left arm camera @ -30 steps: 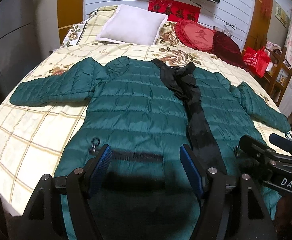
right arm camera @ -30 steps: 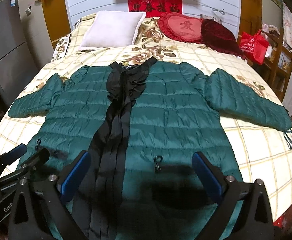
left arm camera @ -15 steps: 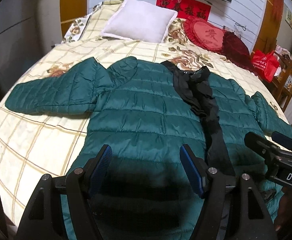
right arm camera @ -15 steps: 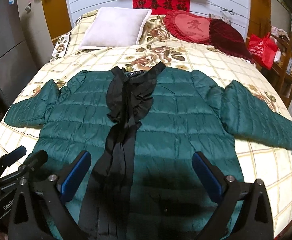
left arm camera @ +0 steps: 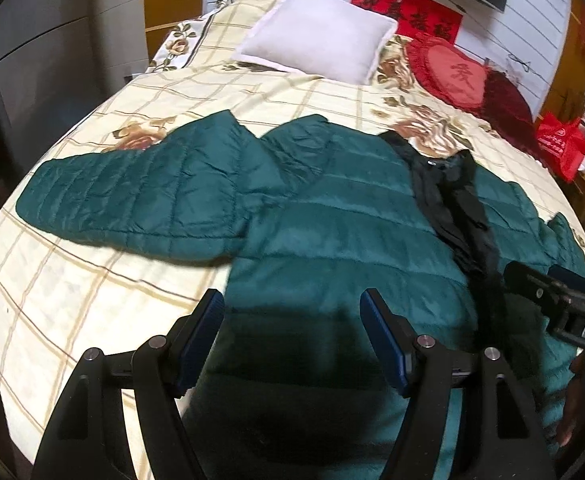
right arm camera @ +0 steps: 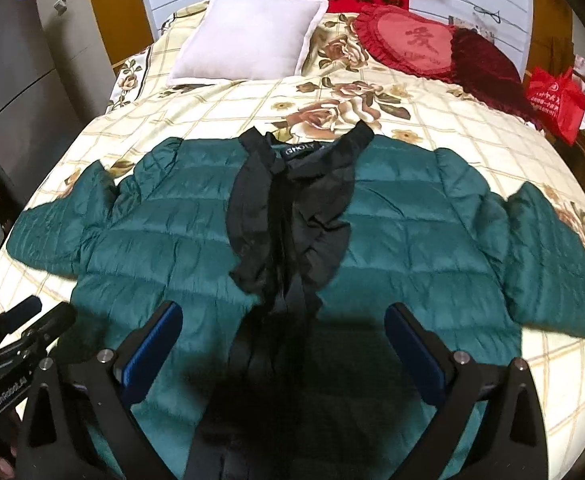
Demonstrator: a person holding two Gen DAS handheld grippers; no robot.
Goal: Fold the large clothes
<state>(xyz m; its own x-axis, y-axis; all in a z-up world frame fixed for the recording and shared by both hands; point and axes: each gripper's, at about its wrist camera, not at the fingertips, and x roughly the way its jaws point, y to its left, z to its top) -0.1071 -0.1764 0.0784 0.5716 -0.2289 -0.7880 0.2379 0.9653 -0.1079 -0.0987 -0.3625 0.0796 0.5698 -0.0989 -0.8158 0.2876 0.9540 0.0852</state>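
A dark green quilted jacket (left arm camera: 332,216) (right arm camera: 412,240) lies flat on the bed, front up, both sleeves spread sideways, with a black ruffled strip (right arm camera: 288,216) running down its middle. My left gripper (left arm camera: 292,308) hovers open over the jacket's left front panel, nothing between its blue pads. My right gripper (right arm camera: 284,320) hangs open above the black strip near the chest, also holding nothing. Each gripper shows at the edge of the other's view. The jacket's hem is hidden under the grippers.
The bed (right arm camera: 432,120) has a cream plaid and floral cover. A white pillow (right arm camera: 248,36) and red heart cushions (right arm camera: 416,40) lie at its head. A red bag (right arm camera: 554,96) sits on a wooden stand to the right. Grey cabinets (left arm camera: 40,52) stand left.
Both grippers have travelled forward over the jacket toward the collar and a little lower. The pocket zip pulls have passed out of view. Jaws stay as wide as before.
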